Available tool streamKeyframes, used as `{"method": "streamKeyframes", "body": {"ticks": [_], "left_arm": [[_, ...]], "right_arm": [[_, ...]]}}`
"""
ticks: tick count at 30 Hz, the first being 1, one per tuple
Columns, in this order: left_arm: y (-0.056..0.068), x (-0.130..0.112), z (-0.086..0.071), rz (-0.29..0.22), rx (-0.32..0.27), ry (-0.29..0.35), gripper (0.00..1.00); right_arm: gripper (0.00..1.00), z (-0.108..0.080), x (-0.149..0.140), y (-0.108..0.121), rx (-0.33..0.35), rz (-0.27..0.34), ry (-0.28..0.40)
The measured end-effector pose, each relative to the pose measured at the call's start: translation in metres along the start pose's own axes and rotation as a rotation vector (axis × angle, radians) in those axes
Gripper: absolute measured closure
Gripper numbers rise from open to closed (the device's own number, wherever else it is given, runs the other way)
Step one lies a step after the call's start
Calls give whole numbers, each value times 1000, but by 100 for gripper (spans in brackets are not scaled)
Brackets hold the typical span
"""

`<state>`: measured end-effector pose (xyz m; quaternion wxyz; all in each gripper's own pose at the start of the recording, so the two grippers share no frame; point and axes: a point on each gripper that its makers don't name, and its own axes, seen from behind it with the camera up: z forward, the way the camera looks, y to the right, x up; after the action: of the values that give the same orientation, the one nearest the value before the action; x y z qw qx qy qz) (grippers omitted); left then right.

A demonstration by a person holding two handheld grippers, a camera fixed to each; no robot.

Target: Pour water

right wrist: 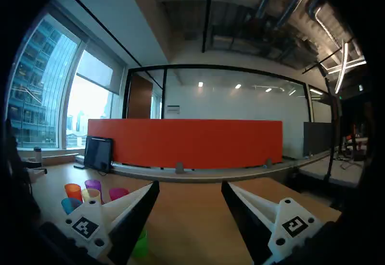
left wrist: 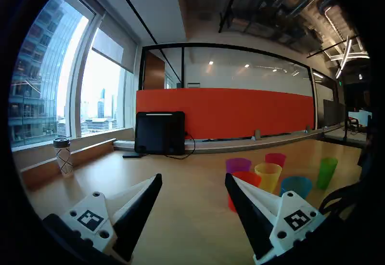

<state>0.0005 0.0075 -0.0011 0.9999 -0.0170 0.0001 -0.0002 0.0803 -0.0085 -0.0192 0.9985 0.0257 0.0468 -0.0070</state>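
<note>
Lidded tumbler (left wrist: 62, 156) far left by window (left wrist: 96, 96). Left claw (left wrist: 192, 175) spread, empty; coloured cups (left wrist: 268, 173) stand upright on counter (left wrist: 192, 231), ahead-right of it. Right claw (right wrist: 190, 183) spread, empty; cups lie to its left, green cup (right wrist: 141, 246) nearest its left finger

On the counter (left wrist: 192, 217), a cluster of cups (left wrist: 268, 174) stands at near right, packed close together. A monitor (left wrist: 160, 133) stands at the far edge, left of centre, with its cable (left wrist: 190, 149) trailing right. A partition (left wrist: 231, 113) runs behind it. A lidded mug (left wrist: 63, 156) sits on the window ledge (left wrist: 91, 150) at far left. In the right gripper view the cups (right wrist: 91, 190) lie near left, with the monitor (right wrist: 98, 153) beyond them.
</note>
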Motion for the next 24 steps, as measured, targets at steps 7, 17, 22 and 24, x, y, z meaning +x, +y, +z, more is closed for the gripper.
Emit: {"method": "streamKeyframes", "body": {"ticks": [7,17,22,24], "left_arm": [[0,-1,0,0,0,0,3],[0,0,-1,0,0,0,3],[0,-1,0,0,0,0,3],[0,-1,-1,0,0,0,3]], "right_arm": [[0,-2,-10,9,8,5,-4],[0,-2,-25,9,8,3,14],[0,1,-39,10,-16,12,2],[0,1,-44,10,-22,10,-2]]}}
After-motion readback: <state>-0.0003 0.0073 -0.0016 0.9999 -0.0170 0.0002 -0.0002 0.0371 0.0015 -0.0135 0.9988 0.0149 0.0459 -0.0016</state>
